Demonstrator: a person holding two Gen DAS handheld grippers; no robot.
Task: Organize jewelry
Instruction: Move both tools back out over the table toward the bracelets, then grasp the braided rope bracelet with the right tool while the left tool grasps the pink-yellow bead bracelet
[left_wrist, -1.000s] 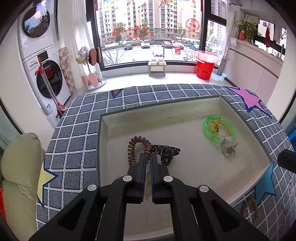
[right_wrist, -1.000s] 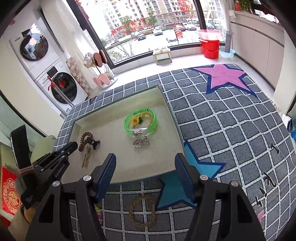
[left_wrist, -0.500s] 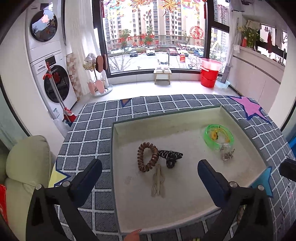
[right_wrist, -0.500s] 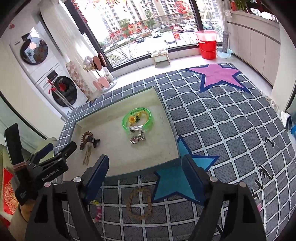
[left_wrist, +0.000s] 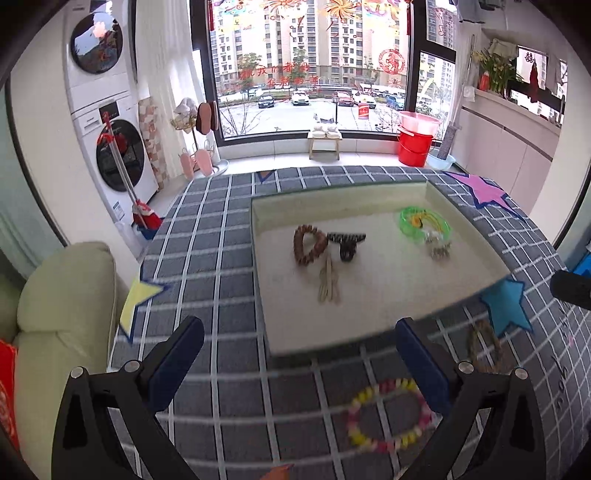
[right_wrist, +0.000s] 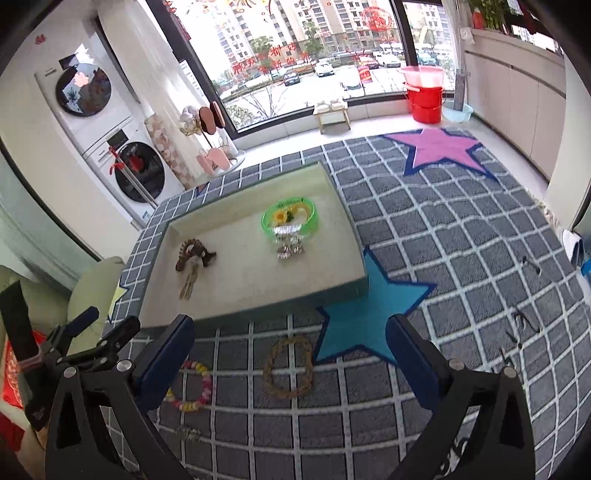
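Note:
A cream tray (left_wrist: 369, 328) (right_wrist: 258, 302) lies on a grey checked rug. In it are a brown bead bracelet (left_wrist: 309, 244) (right_wrist: 186, 251), a black hair claw (left_wrist: 346, 243), a pale hair clip (left_wrist: 328, 284) (right_wrist: 188, 282), a green bangle (left_wrist: 424, 224) (right_wrist: 290, 220) and a silver trinket (left_wrist: 439, 252) (right_wrist: 290, 251). On the rug in front lie a pink-yellow bead bracelet (left_wrist: 388, 415) (right_wrist: 190, 387) and a brown woven bracelet (left_wrist: 484, 345) (right_wrist: 288, 367). My left gripper (left_wrist: 299, 362) is open and empty above the bead bracelet. My right gripper (right_wrist: 290, 354) is open and empty above the woven bracelet.
A cream sofa arm (left_wrist: 66, 295) stands left of the rug. Stacked washing machines (left_wrist: 110, 147) are at the back left, a red bucket (left_wrist: 415, 146) by the window. Small dark items (right_wrist: 524, 325) lie on the rug at right.
My left gripper opened, let go of the pale hair clip in the tray and drew back over the front rug. My right gripper rose and pulled back a little.

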